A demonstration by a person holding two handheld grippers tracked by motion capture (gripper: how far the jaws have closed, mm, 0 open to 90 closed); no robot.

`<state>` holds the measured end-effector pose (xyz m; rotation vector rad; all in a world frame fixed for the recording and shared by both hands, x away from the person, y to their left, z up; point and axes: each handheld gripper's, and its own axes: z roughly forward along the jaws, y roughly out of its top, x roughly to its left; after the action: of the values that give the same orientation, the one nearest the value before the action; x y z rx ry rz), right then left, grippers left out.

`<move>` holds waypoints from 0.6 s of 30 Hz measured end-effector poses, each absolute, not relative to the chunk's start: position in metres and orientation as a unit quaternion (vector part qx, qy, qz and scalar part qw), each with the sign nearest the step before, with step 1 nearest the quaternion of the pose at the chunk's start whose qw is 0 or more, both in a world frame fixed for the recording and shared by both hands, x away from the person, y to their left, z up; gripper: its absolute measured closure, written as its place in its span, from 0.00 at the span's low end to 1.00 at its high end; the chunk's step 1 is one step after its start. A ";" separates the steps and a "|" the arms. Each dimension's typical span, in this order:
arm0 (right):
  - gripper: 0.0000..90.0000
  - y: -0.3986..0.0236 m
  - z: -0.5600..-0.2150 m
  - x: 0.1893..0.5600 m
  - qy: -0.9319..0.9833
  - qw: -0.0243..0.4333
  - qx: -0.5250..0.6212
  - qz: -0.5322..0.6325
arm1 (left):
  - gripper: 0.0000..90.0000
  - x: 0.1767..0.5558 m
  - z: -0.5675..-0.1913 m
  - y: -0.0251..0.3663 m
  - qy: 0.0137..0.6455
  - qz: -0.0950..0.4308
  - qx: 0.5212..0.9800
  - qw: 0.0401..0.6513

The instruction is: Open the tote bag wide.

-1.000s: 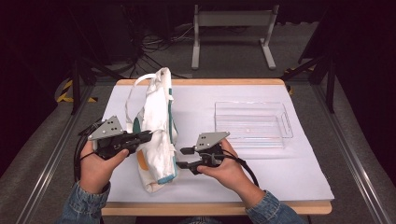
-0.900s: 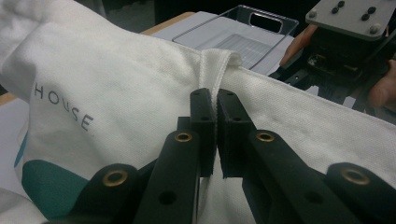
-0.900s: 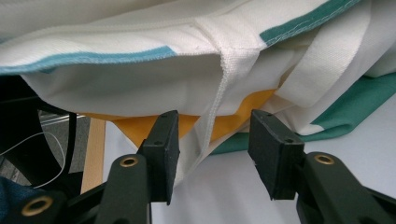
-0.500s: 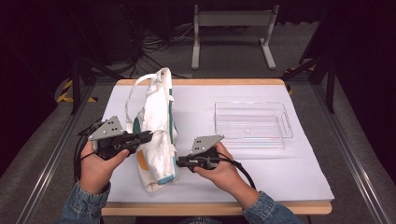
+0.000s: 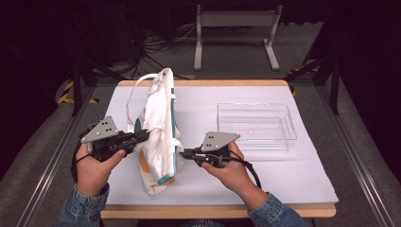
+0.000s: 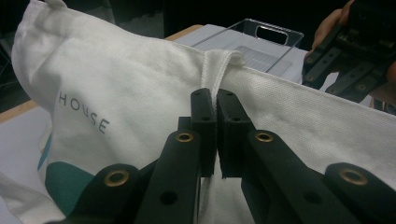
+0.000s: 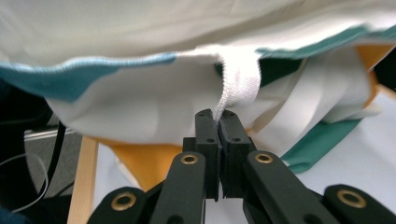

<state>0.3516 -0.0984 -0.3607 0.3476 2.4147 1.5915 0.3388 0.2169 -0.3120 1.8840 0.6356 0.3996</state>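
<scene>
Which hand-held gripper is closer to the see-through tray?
The right hand-held gripper. It pinches the white bag on the side facing the clear tray; the left hand-held gripper grips the far side.

Left gripper (image 5: 142,136) and right gripper (image 5: 185,153) face each other, jaws clamped together.

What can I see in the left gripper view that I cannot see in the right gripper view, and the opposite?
Left gripper view: the printed word "HOUSE" on the white tote bag, the clear plastic tray behind it, and the other hand-held gripper, the right one, across the bag.

Right gripper view: the bag's orange patch, its blue-green edge, and the table's wooden edge.

Both: black jaws shut on a white strap of the bag, the left hand-held gripper at the upper rim, the right hand-held gripper on its own strap.
</scene>
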 end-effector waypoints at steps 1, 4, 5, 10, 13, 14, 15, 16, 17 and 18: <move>0.97 -0.101 -0.357 0.351 0.820 0.119 0.119 0.547 | 0.97 0.339 -0.312 0.218 0.268 0.168 0.787 0.530; 0.97 -0.107 -0.349 0.351 0.811 0.133 0.123 0.557 | 0.97 0.337 -0.310 0.222 0.270 0.172 0.783 0.534; 0.97 -0.109 -0.346 0.350 0.808 0.137 0.123 0.559 | 0.97 0.337 -0.309 0.223 0.269 0.173 0.782 0.535; 0.97 -0.117 -0.336 0.348 0.798 0.155 0.125 0.569 | 0.97 0.334 -0.305 0.232 0.274 0.184 0.774 0.541; 0.97 -0.121 -0.332 0.348 0.794 0.164 0.128 0.571 | 0.97 0.332 -0.303 0.237 0.281 0.187 0.768 0.545; 0.97 -0.122 -0.331 0.348 0.794 0.166 0.129 0.571 | 0.97 0.332 -0.302 0.239 0.283 0.190 0.766 0.545; 0.97 -0.124 -0.330 0.349 0.792 0.166 0.130 0.573 | 0.97 0.331 -0.301 0.241 0.285 0.191 0.765 0.545; 0.97 -0.125 -0.329 0.349 0.790 0.169 0.133 0.574 | 0.97 0.330 -0.301 0.244 0.288 0.193 0.763 0.545; 0.97 -0.127 -0.328 0.349 0.788 0.170 0.135 0.576 | 0.97 0.330 -0.300 0.246 0.289 0.194 0.763 0.545; 0.97 -0.130 -0.325 0.350 0.785 0.173 0.138 0.578 | 0.97 0.329 -0.300 0.248 0.294 0.194 0.760 0.546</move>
<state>0.3498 -0.1297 -0.3251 0.3905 2.2283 1.6409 0.3290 0.2481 -0.3002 1.8023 0.6964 0.4595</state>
